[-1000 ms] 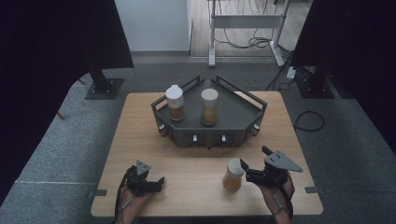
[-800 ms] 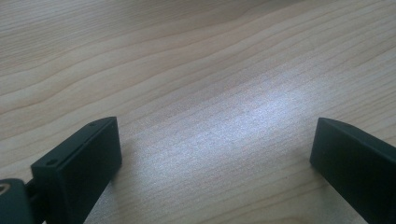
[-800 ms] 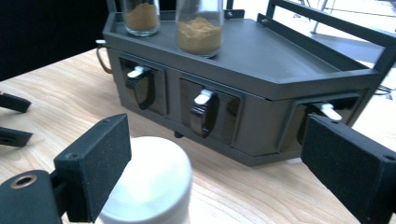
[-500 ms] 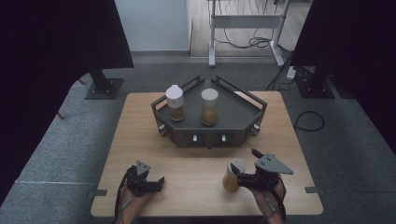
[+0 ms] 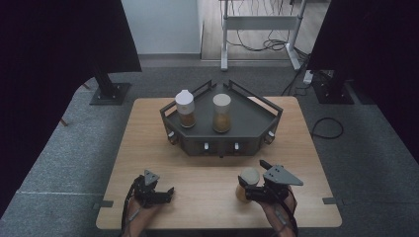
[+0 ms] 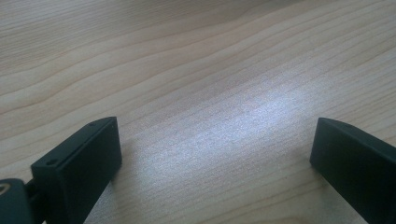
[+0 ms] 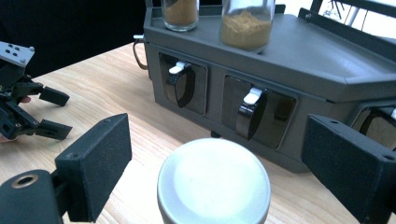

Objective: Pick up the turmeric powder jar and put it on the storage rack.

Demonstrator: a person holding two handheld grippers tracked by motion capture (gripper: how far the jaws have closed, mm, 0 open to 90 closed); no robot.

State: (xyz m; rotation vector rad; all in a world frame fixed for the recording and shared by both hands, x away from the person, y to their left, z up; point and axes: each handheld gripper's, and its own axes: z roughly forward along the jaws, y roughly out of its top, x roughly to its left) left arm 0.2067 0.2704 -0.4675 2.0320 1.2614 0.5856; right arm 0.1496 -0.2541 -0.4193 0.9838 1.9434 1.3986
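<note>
A jar with a pale round lid (image 5: 249,177) stands on the wooden table (image 5: 207,168) near its front right. My right gripper (image 5: 245,191) is open, one jaw on either side of this jar. In the right gripper view the lid (image 7: 214,182) sits low between the black pads (image 7: 95,161), with a gap on each side. My left gripper (image 5: 169,192) rests open on the table at the front left, nothing between its jaws. In the left gripper view, bare wood lies between the left gripper's (image 6: 212,130) jaws.
A dark grey angular rack (image 5: 257,121) stands mid-table with a white-capped jar (image 5: 185,109) and a beige-lidded jar (image 5: 222,112) of brown powder on top. Its front panels carry small levers (image 7: 180,70). The left gripper (image 7: 53,112) shows far off in the right gripper view.
My right gripper has moved left up to the jar, so the jar now stands between its jaws. The left gripper has stayed put.
</note>
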